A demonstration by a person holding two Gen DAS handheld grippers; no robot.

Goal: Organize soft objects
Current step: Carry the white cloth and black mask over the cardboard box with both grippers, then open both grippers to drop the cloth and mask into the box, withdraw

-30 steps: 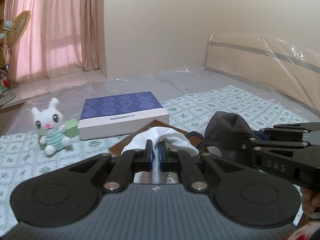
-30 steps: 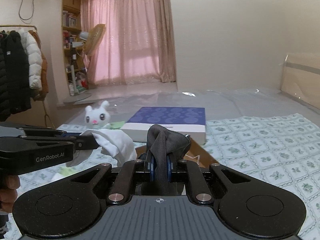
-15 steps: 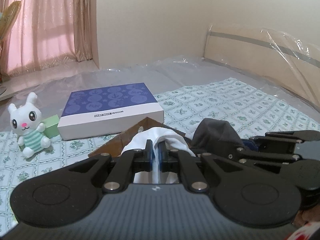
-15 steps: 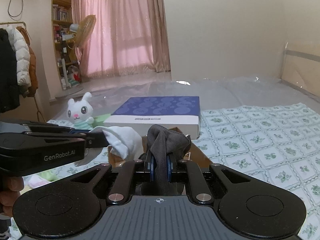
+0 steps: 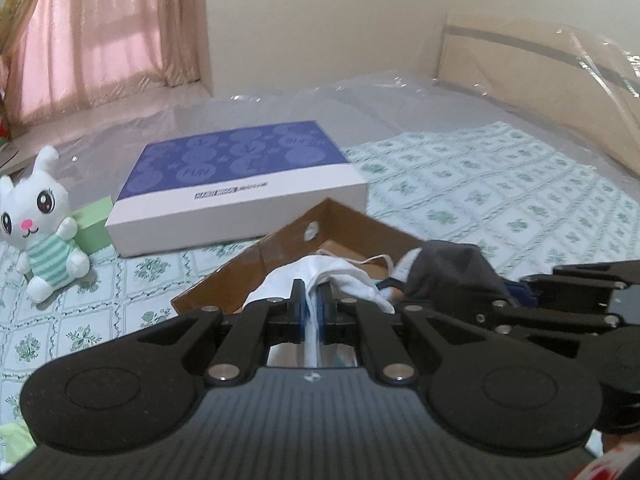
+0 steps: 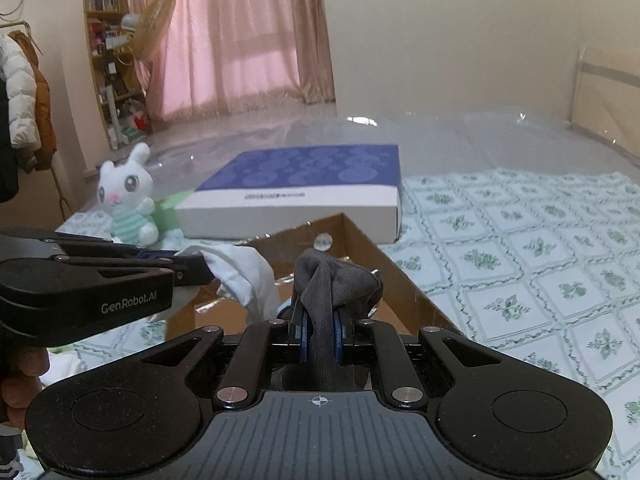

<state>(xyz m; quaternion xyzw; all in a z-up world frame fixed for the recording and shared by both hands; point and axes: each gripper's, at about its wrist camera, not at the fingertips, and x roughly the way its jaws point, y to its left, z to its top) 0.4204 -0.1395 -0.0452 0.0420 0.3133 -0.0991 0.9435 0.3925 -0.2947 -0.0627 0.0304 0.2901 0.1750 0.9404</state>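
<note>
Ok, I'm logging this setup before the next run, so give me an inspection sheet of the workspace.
Surface: bed with green-patterned sheet, clear plastic beyond.
Job's things: white cloth, grey cloth, both over the open cardboard box.
Clutter: plush bunny, blue-topped flat box, green block.
Grippers: left gripper shut on white cloth; right gripper shut on grey cloth.
Cables: nothing seen.
Surroundings: pink curtains, fan, bookshelf, hanging coats.
</note>
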